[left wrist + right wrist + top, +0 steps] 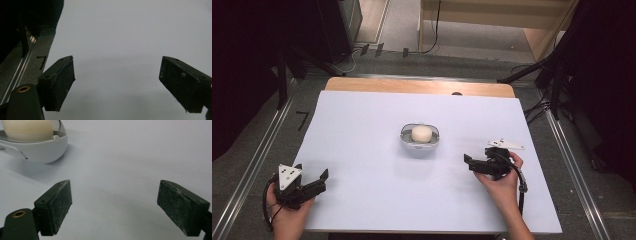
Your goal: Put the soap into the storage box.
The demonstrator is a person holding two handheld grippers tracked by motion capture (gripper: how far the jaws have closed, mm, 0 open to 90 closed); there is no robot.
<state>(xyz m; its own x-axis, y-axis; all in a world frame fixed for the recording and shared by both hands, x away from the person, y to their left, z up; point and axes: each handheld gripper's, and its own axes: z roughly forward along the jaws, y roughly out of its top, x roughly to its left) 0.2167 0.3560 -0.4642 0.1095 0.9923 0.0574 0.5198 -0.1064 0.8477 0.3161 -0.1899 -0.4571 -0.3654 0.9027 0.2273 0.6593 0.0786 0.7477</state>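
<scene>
Nearest the camera, at about seven o'clock on the table (362,200), the left gripper (314,182) rests in the person's hand with its jaws wide apart and nothing between them. At about four o'clock the right gripper (471,162) points toward the centre, its jaws likewise spread and empty, with bare tabletop between its pads (60,202). Farther in, near the middle of the table, sits a small white dish (408,142) with a clear rim, cradling a cream-coloured rounded bar, probably soap (421,133). That bar looks light, firm and smooth, likely slippery, so a squeeze across its shorter sides seems safest. The dish looks light and could slide or tip if nudged at its rim.
</scene>
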